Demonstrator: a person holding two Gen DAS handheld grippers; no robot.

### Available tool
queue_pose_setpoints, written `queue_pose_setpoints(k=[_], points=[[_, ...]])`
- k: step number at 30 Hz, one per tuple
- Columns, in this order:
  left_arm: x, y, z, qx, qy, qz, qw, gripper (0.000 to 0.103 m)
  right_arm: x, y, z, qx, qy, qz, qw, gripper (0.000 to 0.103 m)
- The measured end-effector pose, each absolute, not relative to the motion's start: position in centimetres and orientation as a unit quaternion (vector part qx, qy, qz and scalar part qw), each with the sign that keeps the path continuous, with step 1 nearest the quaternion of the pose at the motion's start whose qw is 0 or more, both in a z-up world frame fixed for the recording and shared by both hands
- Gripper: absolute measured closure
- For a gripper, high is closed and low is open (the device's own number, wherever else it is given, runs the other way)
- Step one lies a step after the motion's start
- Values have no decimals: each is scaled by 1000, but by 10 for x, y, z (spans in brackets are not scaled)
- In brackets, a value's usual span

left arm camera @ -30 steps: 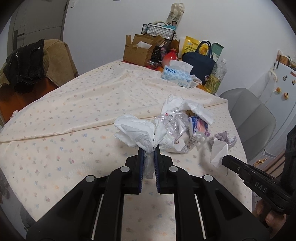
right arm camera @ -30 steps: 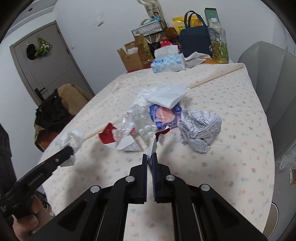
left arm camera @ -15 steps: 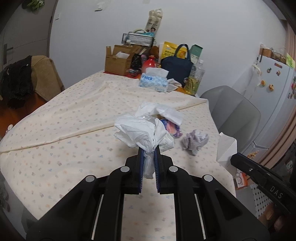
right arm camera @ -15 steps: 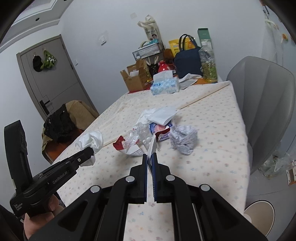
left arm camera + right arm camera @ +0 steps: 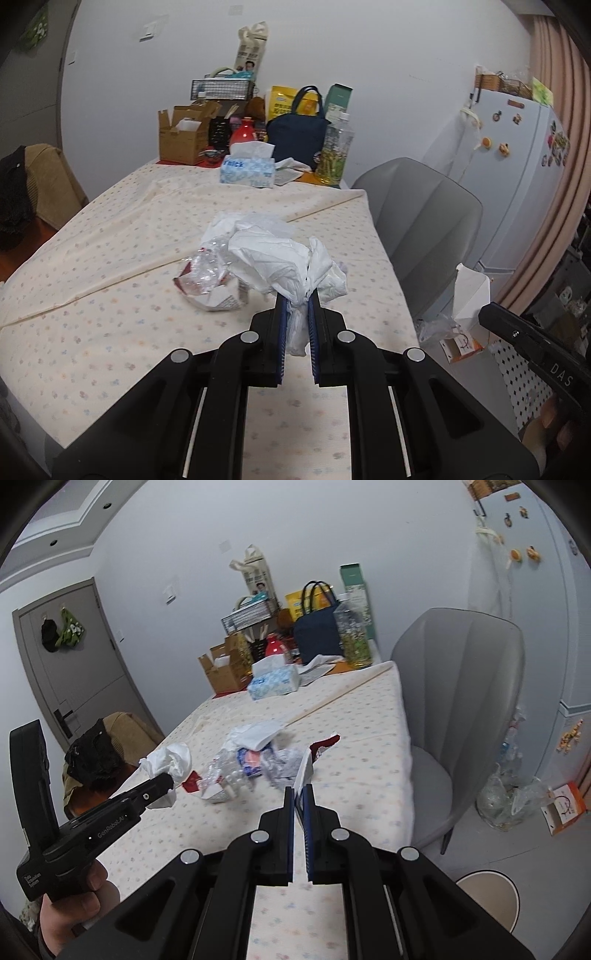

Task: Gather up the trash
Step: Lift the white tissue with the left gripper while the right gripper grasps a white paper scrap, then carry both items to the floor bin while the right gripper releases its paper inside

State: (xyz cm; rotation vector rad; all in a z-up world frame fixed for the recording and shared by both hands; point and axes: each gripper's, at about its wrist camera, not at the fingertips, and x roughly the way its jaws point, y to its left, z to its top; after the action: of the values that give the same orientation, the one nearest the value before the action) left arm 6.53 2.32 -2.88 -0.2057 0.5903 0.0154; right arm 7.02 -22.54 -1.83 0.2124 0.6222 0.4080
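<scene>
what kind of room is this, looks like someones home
Most likely a home dining or kitchen area: a table under a flowery cloth, a white fridge dotted with magnets, a grey chair pulled up, and a tissue box among everyday clutter.

I see a crumpled white tissue [image 5: 284, 264] pinched aloft, a white-and-red paper scrap [image 5: 306, 766] likewise, remaining trash pile [image 5: 212, 275] on the surface.

Left gripper [image 5: 295, 306]: angled downward, jaws clamped on crumpled white tissue [image 5: 280, 262].
Right gripper [image 5: 300, 794]: angled downward, jaws pinched on a torn white wrapper [image 5: 304, 768].
Left hand [image 5: 74, 904]: fingers wrapped around the gripper's handle.
</scene>
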Motion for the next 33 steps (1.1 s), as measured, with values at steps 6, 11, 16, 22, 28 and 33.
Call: queue_pose_setpoints(k=[6, 11, 16, 22, 28, 33], points=[[74, -5, -27, -86, 294, -20, 952, 92, 65, -269, -26, 116, 304, 158, 932, 98], [84, -35, -28, -73, 299, -48, 950, 92, 60, -298, -34, 121, 308, 129, 935, 98], [98, -70, -32, -57, 305, -83, 947, 92, 54, -333, -45, 130, 315, 95, 935, 98], [113, -117, -46, -37, 324, -127, 937, 92, 53, -374, -66, 149, 328, 57, 931, 98], [127, -163, -64, -19, 346, -161, 924, 92, 54, -409, -89, 168, 342, 29, 924, 98], [136, -199, -79, -3, 363, -183, 914, 92, 63, -428, -118, 181, 361, 13, 915, 97]])
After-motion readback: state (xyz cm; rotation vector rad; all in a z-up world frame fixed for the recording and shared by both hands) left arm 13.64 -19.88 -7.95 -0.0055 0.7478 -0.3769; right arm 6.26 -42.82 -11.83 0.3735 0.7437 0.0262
